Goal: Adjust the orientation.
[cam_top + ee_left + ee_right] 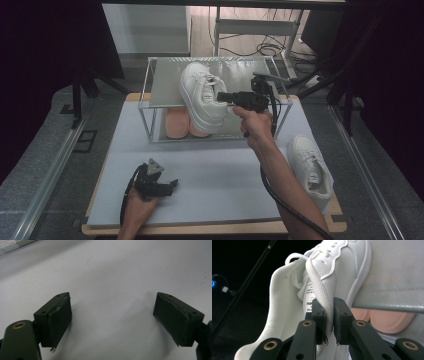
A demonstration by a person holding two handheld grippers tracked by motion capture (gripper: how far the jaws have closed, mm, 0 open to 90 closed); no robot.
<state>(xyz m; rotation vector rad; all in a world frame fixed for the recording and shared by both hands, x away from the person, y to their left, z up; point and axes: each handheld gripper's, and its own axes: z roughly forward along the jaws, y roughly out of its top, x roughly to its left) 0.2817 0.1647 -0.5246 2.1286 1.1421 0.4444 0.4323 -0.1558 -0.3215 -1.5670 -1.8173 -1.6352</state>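
My right gripper [223, 97] is shut on the side wall of a white sneaker [202, 95] at its opening and holds it over the top of a clear two-level rack [165, 90]. In the right gripper view the jaws pinch the white sneaker [294, 302] by its collar, midway at the right gripper [329, 322]. A second white sneaker [310, 167] lies on the table at the right. My left gripper [167, 187] rests open near the front left, and in its own view the left gripper [112, 317] has bare tabletop between its jaws.
A pair of pink shoes [182, 125] sits on the rack's lower level. The grey mat [215, 180] covers the wooden table. A metal stand and cables [260, 47] lie on the floor behind the rack.
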